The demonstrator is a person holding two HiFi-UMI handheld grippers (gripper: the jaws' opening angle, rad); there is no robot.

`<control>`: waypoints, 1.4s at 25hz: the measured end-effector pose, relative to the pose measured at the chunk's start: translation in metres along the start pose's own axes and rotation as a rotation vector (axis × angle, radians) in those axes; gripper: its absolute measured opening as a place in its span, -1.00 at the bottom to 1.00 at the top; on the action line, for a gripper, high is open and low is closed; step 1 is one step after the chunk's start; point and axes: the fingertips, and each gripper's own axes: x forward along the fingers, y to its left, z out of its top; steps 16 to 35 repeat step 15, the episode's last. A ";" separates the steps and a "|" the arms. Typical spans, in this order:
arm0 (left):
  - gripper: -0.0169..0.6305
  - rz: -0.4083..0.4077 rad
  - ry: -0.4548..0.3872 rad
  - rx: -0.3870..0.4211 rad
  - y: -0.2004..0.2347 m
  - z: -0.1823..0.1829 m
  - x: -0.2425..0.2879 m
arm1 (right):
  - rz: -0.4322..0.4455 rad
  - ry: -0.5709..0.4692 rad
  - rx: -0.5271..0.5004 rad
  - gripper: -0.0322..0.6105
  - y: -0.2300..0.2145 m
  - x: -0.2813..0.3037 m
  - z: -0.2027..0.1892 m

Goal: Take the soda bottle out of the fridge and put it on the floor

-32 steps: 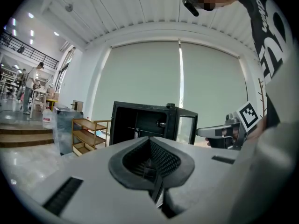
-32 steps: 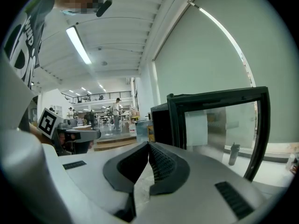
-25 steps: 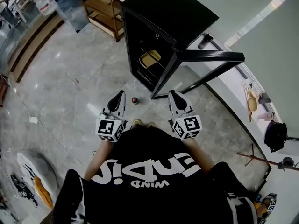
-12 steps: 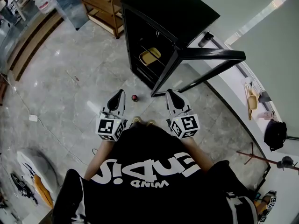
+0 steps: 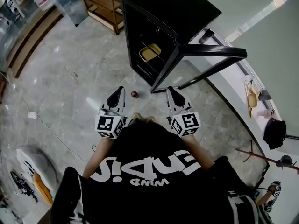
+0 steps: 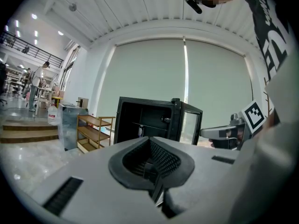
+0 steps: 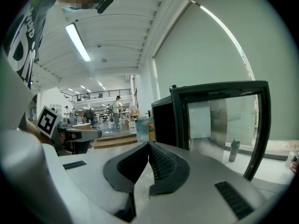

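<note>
Head view, overall: a person stands facing the black cabinet fridge (image 5: pixel 168 13). Its glass door in a black frame (image 5: pixel 210 55) is swung wide open to the right.
Bottle: a small dark round thing with a red top (image 5: pixel 134 94) stands on the grey marble floor (image 5: pixel 70 87), just in front of the fridge's lower corner. It sits between the two grippers, nearer the left one. I take it for the soda bottle seen from above. Nothing touches it.
Left gripper (image 5: pixel 117 96): clenched on nothing, jaws pressed together, held roughly level, apart from the bottle.
Right gripper (image 5: pixel 174 95): jaws likewise closed on each other and empty, pointing toward the edge of the open door.
Inside fridge: a yellow flat object (image 5: pixel 150 52) lies on a wire shelf (image 5: pixel 156 59). No bottle can be made out in there from above.
Done, by my reading: the bottle is out of the fridge, set on the floor and let go.
Left: nothing of the task as worded. The door stands open, but shutting it is not asked for.
Doubt: the bottle is tiny in the head view and hidden behind the gripper bodies in both gripper views. I can't confirm that it is upright.
</note>
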 end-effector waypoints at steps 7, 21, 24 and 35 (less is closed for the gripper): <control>-0.92 0.004 0.002 -0.004 0.000 -0.002 0.001 | -0.001 0.001 0.004 -0.82 0.002 0.000 -0.001; -0.92 0.009 0.007 0.007 0.002 -0.003 0.003 | 0.001 -0.010 0.008 -0.82 0.003 0.003 0.003; -0.92 0.009 0.007 0.007 0.002 -0.003 0.003 | 0.001 -0.010 0.008 -0.82 0.003 0.003 0.003; -0.92 0.009 0.007 0.007 0.002 -0.003 0.003 | 0.001 -0.010 0.008 -0.82 0.003 0.003 0.003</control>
